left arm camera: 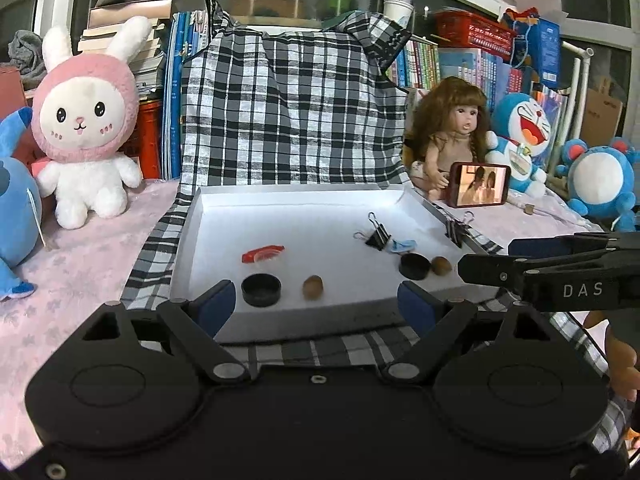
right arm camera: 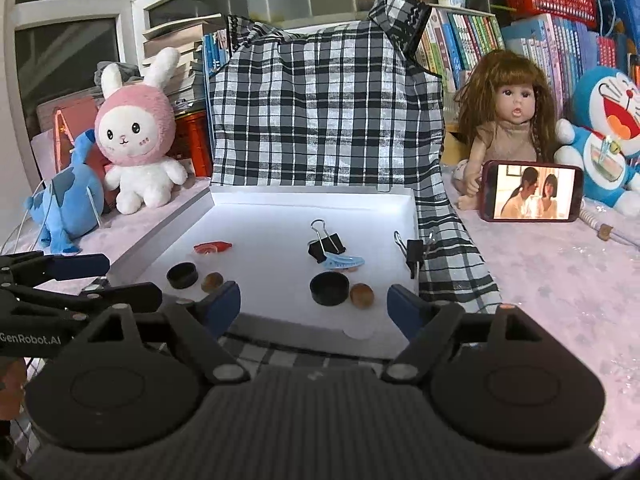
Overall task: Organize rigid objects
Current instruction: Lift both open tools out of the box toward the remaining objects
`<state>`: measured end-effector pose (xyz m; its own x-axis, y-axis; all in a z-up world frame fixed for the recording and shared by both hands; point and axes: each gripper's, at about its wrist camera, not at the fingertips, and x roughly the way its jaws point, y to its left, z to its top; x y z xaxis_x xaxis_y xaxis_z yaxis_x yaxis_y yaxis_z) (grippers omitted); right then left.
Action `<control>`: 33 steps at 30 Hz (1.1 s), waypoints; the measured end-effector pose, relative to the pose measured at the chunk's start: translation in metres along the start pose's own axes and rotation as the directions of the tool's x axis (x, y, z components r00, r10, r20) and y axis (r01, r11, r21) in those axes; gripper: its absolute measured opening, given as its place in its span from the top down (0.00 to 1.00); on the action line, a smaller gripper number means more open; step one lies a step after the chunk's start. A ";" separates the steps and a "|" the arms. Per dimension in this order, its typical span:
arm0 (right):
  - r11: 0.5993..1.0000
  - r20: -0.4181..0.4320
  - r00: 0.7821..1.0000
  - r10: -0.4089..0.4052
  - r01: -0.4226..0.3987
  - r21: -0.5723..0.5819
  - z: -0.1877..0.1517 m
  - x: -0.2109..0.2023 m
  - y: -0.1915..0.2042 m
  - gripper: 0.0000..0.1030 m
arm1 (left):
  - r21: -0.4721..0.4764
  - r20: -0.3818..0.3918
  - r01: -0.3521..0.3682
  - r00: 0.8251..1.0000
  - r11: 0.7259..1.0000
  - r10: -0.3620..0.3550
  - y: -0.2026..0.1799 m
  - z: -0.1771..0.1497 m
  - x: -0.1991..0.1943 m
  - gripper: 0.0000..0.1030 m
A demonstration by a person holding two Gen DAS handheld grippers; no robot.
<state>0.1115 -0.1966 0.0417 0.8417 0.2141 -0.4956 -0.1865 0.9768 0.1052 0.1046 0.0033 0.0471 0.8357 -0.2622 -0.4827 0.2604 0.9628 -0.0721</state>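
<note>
A white tray [left arm camera: 192, 240] holds two black caps [left arm camera: 261, 289] [left arm camera: 415, 266], two brown nuts [left arm camera: 312, 287] [left arm camera: 441, 265], a red-white sushi piece [left arm camera: 262, 254], a black binder clip [left arm camera: 376, 234] and a blue clip [left arm camera: 402, 245]. My left gripper [left arm camera: 316, 306] is open and empty at the tray's near edge, in front of the left cap and nut. My right gripper [right arm camera: 314, 304] is open and empty, in front of the right cap [right arm camera: 329, 288] and nut [right arm camera: 362, 295]. The sushi piece [right arm camera: 212, 247], the left cap [right arm camera: 182, 275] and the binder clip [right arm camera: 325, 242] show in the right wrist view.
A second binder clip [left arm camera: 456, 230] grips the tray's right rim. A checkered cloth [left arm camera: 288, 112] lies under and behind the tray. A rabbit plush [left arm camera: 86, 120], a doll [left arm camera: 452, 132], a phone [left arm camera: 480, 184] and blue plush toys [left arm camera: 600, 180] stand around. Books line the back.
</note>
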 end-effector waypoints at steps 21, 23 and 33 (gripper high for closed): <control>0.997 0.044 0.998 -0.041 0.044 -0.060 -0.050 -0.045 0.007 0.11 | 0.091 0.013 0.002 1.000 0.996 -0.003 -0.020 -0.045 -0.038 0.14; 0.997 0.044 0.998 -0.044 0.047 -0.061 -0.054 -0.049 0.007 0.11 | 0.096 0.012 0.007 1.000 0.995 -0.008 -0.021 -0.049 -0.042 0.14; 0.995 0.020 0.999 -0.035 0.037 -0.089 -0.076 -0.058 0.018 0.11 | 0.125 0.010 0.019 1.000 0.992 -0.021 -0.030 -0.068 -0.057 0.14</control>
<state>0.0211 -0.1921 0.0068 0.8576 0.1797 -0.4819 -0.1997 0.9798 0.0100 0.0166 -0.0067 0.0172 0.8349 -0.2826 -0.4723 0.3348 0.9419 0.0282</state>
